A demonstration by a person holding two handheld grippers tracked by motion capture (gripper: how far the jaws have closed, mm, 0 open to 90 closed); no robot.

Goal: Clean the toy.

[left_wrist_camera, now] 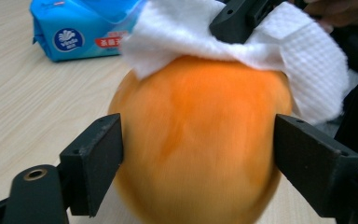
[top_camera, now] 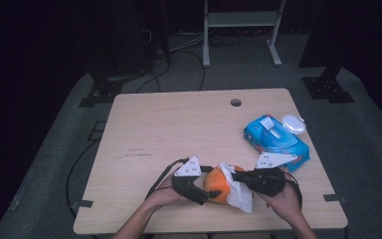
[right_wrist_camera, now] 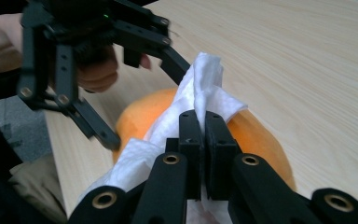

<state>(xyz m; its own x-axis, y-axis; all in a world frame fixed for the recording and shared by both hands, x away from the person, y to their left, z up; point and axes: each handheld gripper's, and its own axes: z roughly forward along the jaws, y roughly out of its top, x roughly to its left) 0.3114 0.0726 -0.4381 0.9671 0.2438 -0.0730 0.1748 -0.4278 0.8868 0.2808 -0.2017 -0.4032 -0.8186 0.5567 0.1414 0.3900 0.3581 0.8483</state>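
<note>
An orange round fruit (top_camera: 218, 185) rests on the wooden table (top_camera: 169, 129) near its front edge. My left gripper (left_wrist_camera: 198, 158) has a black pad (left_wrist_camera: 98, 158) against each side of the fruit (left_wrist_camera: 200, 130), reaching in from the left. A white tissue (top_camera: 239, 195) is draped over the fruit's top and right side. My right gripper (right_wrist_camera: 204, 126) is shut on a fold of that tissue (right_wrist_camera: 205, 79), holding it against the fruit (right_wrist_camera: 261, 140). Its tip (top_camera: 236, 175) reaches in from the right. A hand holds each gripper from below.
A blue pack of wet wipes (top_camera: 276, 142) with its lid flipped up lies on the table behind the right gripper, and a small white oval object (top_camera: 293, 123) sits beside it. A cable hole (top_camera: 236, 102) marks the far edge. Cables trail over the front left of the table.
</note>
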